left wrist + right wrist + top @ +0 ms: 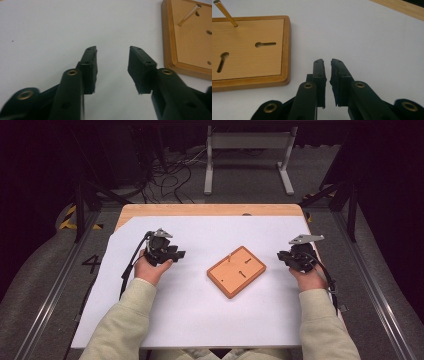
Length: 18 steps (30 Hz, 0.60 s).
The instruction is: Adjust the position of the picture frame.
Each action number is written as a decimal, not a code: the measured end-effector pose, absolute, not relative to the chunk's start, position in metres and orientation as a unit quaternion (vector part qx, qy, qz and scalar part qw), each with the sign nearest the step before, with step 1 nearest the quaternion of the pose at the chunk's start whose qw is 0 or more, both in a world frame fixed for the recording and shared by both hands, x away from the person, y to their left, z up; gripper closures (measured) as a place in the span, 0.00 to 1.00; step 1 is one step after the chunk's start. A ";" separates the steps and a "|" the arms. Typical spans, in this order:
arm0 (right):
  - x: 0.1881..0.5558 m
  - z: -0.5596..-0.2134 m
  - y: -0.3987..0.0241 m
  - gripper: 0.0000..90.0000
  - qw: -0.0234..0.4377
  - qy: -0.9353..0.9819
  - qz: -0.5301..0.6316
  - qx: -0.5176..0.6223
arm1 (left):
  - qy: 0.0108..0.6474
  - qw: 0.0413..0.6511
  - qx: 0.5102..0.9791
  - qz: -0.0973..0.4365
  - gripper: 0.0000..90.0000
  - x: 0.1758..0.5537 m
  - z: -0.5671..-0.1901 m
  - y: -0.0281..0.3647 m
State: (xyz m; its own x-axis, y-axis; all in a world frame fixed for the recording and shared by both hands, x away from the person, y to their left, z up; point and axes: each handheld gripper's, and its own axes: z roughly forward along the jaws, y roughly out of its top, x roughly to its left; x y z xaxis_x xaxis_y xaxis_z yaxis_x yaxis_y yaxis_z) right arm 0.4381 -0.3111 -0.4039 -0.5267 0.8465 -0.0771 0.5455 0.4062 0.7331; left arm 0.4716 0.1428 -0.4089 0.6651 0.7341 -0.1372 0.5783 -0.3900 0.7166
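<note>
A rectangular wooden board (236,271) lies at an angle in the middle of the white sheet. It has a raised rim, two keyhole slots (265,44) and a thin brass pin (225,13) standing near one corner. My left gripper (177,254) hovers to the left of the board, jaws open and empty. In the left gripper view the gripper (112,53) points past the board (190,42), whose pin (188,15) leans at the upper right. My right gripper (282,256) sits to the right of the board; its jaws (327,62) are nearly together with nothing between them.
A white sheet (200,310) covers most of the wooden table, whose bare edge (210,210) shows at the far side. Beyond the table stand a metal frame (248,150) and loose cables (170,170) on the floor. Rails run along both sides of the table.
</note>
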 end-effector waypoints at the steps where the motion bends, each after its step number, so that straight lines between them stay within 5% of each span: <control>1: 0.437 -0.402 -0.312 0.92 0.227 0.806 0.339 0.430 | 0.392 0.385 0.830 0.101 0.73 0.471 -0.408 0.142; 8: 0.424 -0.395 -0.317 0.94 0.233 0.800 0.352 0.427 | 0.374 0.383 0.840 0.084 0.99 0.471 -0.409 0.122; 18: 0.400 -0.389 -0.331 0.96 0.240 0.793 0.353 0.435 | 0.360 0.380 0.850 0.057 0.99 0.482 -0.419 0.092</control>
